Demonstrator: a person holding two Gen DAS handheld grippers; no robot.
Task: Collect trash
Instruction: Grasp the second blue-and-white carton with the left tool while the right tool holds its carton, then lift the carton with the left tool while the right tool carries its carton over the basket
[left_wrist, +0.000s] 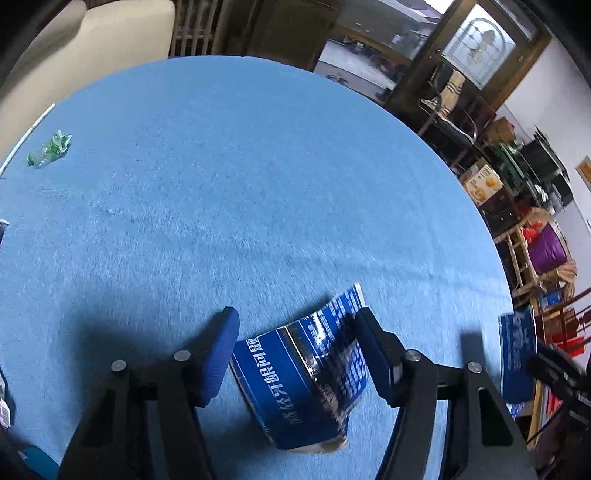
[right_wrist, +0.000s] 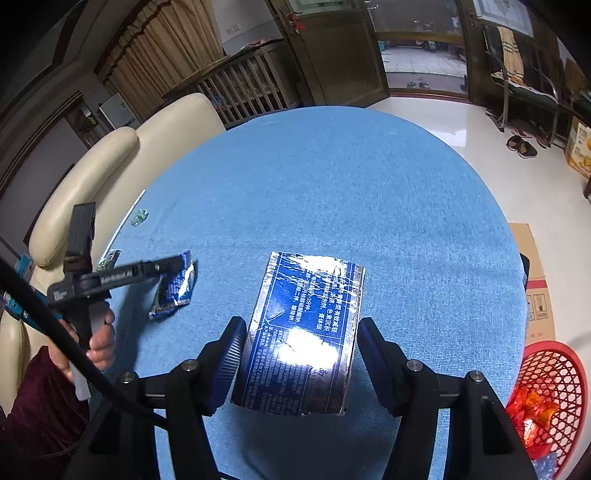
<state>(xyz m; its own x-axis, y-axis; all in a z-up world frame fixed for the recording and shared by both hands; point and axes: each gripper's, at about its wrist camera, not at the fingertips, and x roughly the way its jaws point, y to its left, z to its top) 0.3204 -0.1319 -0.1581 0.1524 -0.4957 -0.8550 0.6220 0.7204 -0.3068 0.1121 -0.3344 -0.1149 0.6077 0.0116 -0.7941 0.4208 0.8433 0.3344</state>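
A crumpled blue foil box (left_wrist: 310, 380) lies on the blue table between the fingers of my left gripper (left_wrist: 295, 354), whose jaws stand open around it, the right finger close to or touching its edge. It also shows in the right wrist view (right_wrist: 173, 288), with the left gripper (right_wrist: 162, 267) over it. A flattened blue and silver box (right_wrist: 306, 332) lies between the open jaws of my right gripper (right_wrist: 299, 354); this box shows in the left wrist view (left_wrist: 517, 354) at the table's right edge. A green wrapper (left_wrist: 50, 149) lies far left.
A red mesh basket (right_wrist: 565, 391) with orange wrappers stands on the floor off the table's right edge. A cardboard box (right_wrist: 532, 280) lies beside it. A cream sofa (right_wrist: 122, 162) is behind the table. A white stick (right_wrist: 125, 218) lies near the left rim.
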